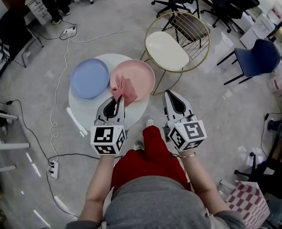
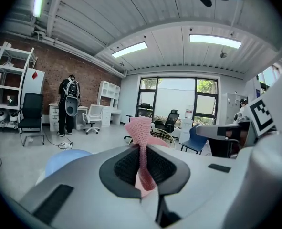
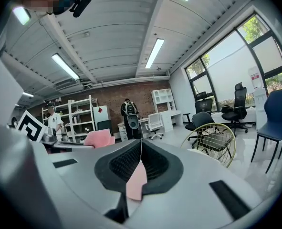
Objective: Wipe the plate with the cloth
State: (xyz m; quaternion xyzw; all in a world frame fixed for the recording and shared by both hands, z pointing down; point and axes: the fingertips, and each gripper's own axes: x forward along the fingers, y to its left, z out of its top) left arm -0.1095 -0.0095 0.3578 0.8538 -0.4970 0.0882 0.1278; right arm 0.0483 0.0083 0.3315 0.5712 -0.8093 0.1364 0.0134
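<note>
cloth [image 1: 125, 88], pink and knitted, is pinched between the closed jaws of the left gripper [image 1: 118, 99]. in the left gripper view the cloth [image 2: 141, 132] runs as a narrow strip through the jaws, and its loose end bunches out past the tips of the left gripper [image 2: 141, 149]. from the head view the cloth lies over the near left part of the pink plate [image 1: 143, 75]; whether it touches the plate cannot be told. pink plate sits on the right side of a round white table [image 1: 83, 109], just beside a blue plate [image 1: 89, 78] on the left side. right gripper [image 1: 168, 94] is held near the pink plate's right edge, apart from it. in the right gripper view the jaws of the right gripper [image 3: 141, 142] meet at the tips and grip nothing; a pink patch shows through the slot beneath them. a chair [image 1: 167, 49] with a cream seat and gold wire frame stands just behind the table.
</note>
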